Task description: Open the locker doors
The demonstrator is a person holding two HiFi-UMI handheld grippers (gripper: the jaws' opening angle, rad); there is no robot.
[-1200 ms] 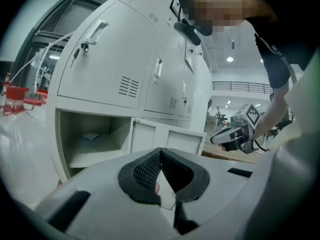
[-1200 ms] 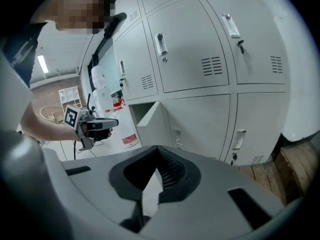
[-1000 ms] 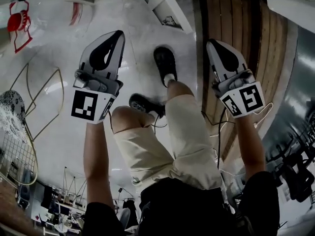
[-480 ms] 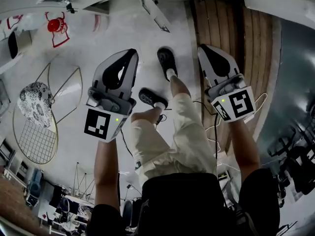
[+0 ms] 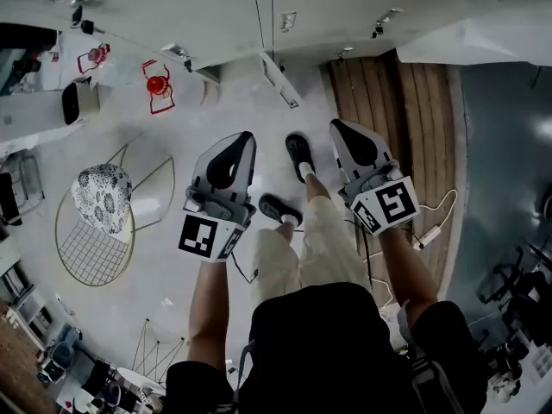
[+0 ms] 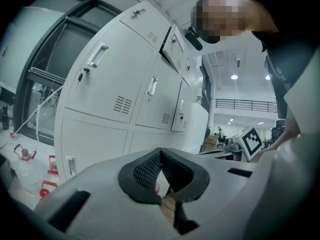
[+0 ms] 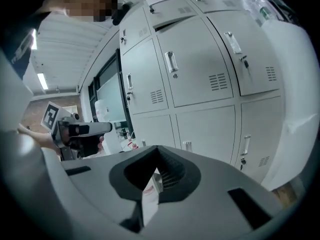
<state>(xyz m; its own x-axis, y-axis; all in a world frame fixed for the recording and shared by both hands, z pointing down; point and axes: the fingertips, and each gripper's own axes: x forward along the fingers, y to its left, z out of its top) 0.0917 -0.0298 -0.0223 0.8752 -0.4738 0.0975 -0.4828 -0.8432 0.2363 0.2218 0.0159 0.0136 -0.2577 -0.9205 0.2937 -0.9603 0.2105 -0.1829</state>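
A bank of white lockers (image 6: 130, 79) fills the left gripper view, and its doors carry upright handles (image 6: 97, 55). One upper door (image 6: 171, 48) stands ajar. In the right gripper view the same lockers (image 7: 200, 69) show shut doors with handles (image 7: 171, 62), and a top door (image 7: 172, 13) is slightly ajar. From the head view the lockers (image 5: 259, 7) run along the top, with one door panel (image 5: 280, 80) sticking out. My left gripper (image 5: 244, 138) and right gripper (image 5: 338, 128) are held side by side, short of the lockers. Both are shut with nothing in them.
A wire chair with a patterned cushion (image 5: 102, 198) stands on the pale floor at the left. Red-capped bottles (image 5: 155, 84) sit near the locker base. A wooden floor strip (image 5: 388, 102) and a white cable (image 5: 431, 222) lie at the right. The person's shoes (image 5: 299, 153) are between the grippers.
Both grippers have risen together, and the floor now looks farther below. The head view has tilted up, bringing the lockers into sight along the top.
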